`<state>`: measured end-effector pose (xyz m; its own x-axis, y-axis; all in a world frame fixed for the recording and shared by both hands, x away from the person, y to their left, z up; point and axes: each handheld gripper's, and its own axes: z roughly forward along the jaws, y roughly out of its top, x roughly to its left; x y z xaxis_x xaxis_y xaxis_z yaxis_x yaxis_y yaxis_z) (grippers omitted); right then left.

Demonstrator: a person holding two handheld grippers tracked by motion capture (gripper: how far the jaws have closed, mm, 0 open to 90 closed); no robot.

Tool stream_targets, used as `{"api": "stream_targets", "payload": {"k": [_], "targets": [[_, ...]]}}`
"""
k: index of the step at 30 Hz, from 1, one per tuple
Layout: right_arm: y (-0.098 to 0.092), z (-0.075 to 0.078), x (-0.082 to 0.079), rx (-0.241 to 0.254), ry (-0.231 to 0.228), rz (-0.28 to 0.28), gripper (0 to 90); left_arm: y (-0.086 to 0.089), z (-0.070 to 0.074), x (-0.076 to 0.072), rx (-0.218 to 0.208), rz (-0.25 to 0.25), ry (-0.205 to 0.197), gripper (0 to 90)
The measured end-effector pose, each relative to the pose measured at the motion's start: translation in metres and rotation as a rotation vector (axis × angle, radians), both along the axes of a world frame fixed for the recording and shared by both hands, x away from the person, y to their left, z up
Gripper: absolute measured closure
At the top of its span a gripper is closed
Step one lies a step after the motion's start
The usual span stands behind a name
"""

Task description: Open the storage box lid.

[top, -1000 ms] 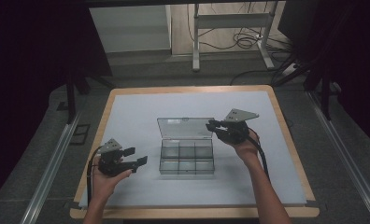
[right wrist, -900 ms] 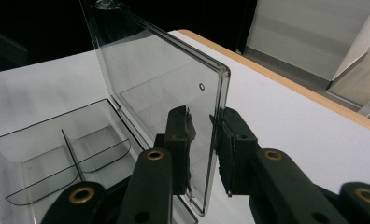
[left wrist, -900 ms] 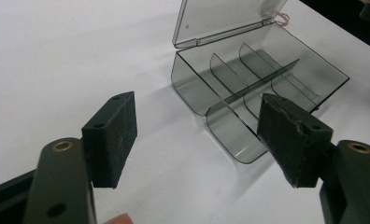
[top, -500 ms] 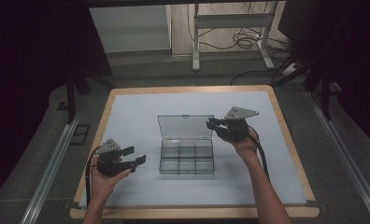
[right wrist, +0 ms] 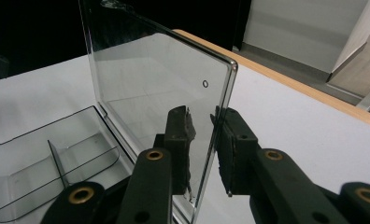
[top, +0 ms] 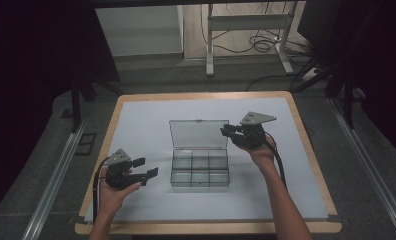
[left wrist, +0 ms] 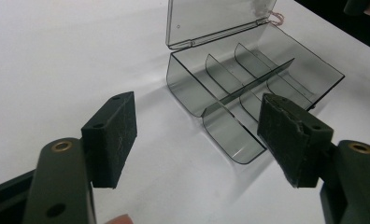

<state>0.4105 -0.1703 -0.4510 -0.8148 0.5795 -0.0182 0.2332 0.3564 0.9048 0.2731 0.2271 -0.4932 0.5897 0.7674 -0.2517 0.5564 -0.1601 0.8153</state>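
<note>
**Clear compartment box stands open mid-table**

A white sheet covers the wood-rimmed table, and the clear plastic compartment box sits at its centre. Its lid stands upright. The right gripper straddles the lid's edge, jaws close around it, small gaps visible. The left gripper, jaws wide and empty, hovers just beside the box's left side.
</note>
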Motion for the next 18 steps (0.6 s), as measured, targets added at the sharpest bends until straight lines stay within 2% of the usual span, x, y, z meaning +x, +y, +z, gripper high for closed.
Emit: {"api": "stream_targets", "payload": {"k": [18], "targets": [[0.001, -0.001, 0.016, -0.01, 0.041, -0.015, 72.6, -0.004, -0.004, 0.002, 0.004, -0.002, 0.018, 28.5]]}}
